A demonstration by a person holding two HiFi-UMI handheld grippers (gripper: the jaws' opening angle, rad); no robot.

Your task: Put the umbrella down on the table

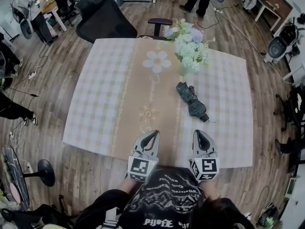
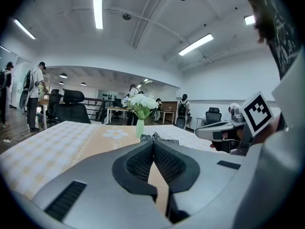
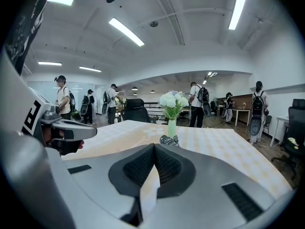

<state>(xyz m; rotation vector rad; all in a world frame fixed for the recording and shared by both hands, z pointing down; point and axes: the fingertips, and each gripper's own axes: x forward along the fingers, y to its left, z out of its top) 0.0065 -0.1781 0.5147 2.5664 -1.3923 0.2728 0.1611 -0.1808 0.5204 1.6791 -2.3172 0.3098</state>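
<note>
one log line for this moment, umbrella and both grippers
umbrella: folded, lying on table near flower vase | left gripper: shut, empty | right gripper: shut, empty

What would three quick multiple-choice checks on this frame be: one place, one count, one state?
1. Where is the umbrella?
A. on the office chair
B. lying on the table, nearer the person than the vase
C. on the floor

2. How many vases stand on the table?
A. one
B. two
C. three

3. How do the left claw and right claw stand?
A. both open
B. right shut on the umbrella
C. both shut, empty

Key: 1 B, the head view shows it flat on the table; 2 A, only one green vase shows; 3 C, each gripper view shows pads together with nothing between.
</note>
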